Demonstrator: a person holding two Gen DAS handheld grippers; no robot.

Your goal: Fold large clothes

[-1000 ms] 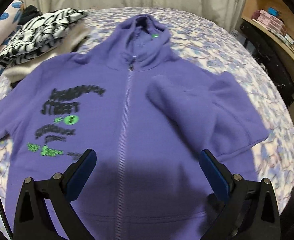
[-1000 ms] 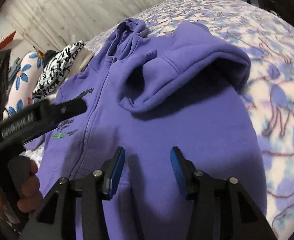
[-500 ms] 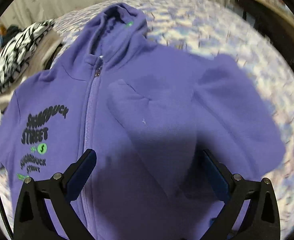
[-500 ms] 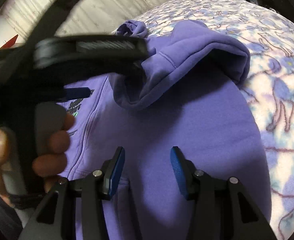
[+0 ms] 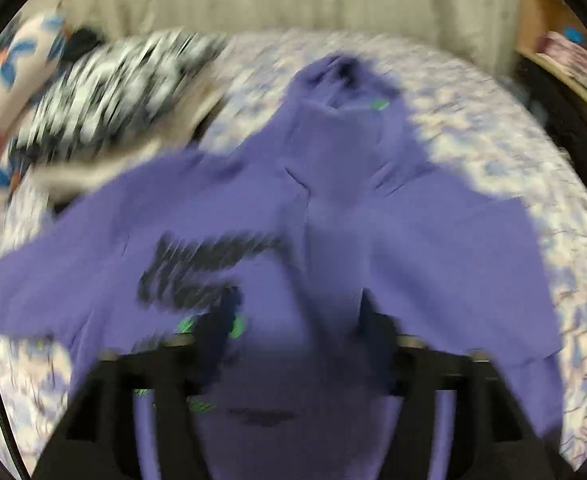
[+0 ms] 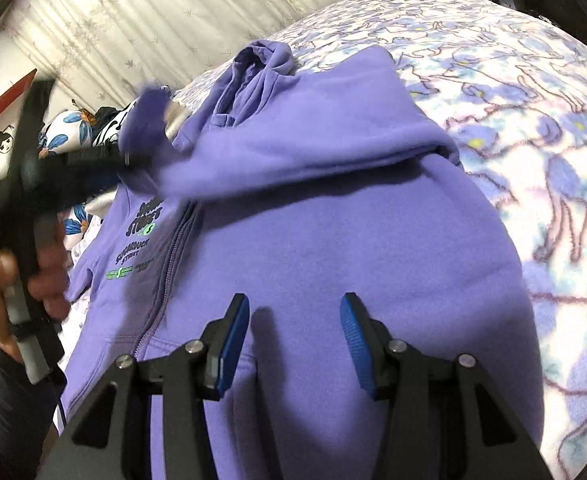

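Note:
A purple zip hoodie (image 6: 333, 248) with black and green print lies face up on the bed. One sleeve (image 6: 293, 152) is folded across its chest. My left gripper (image 6: 133, 160), held by a hand, has its jaws closing on that sleeve's cuff, which is lifted off the hoodie. The left wrist view is blurred: the sleeve (image 5: 333, 272) runs down into the left gripper (image 5: 299, 316). My right gripper (image 6: 295, 340) hovers open just above the hoodie's lower front, with nothing between its blue pads.
A floral bedspread (image 6: 533, 120) covers the bed. A pile of black-and-white patterned clothes (image 5: 105, 88) and a flowered pillow (image 5: 9, 80) lie at the far left. A wooden shelf (image 5: 565, 48) stands at the right, and curtains hang behind.
My left gripper swung over the folded sleeve, narrowed its jaws on the cuff and carried it leftward off the chest. The right gripper has stayed where it was.

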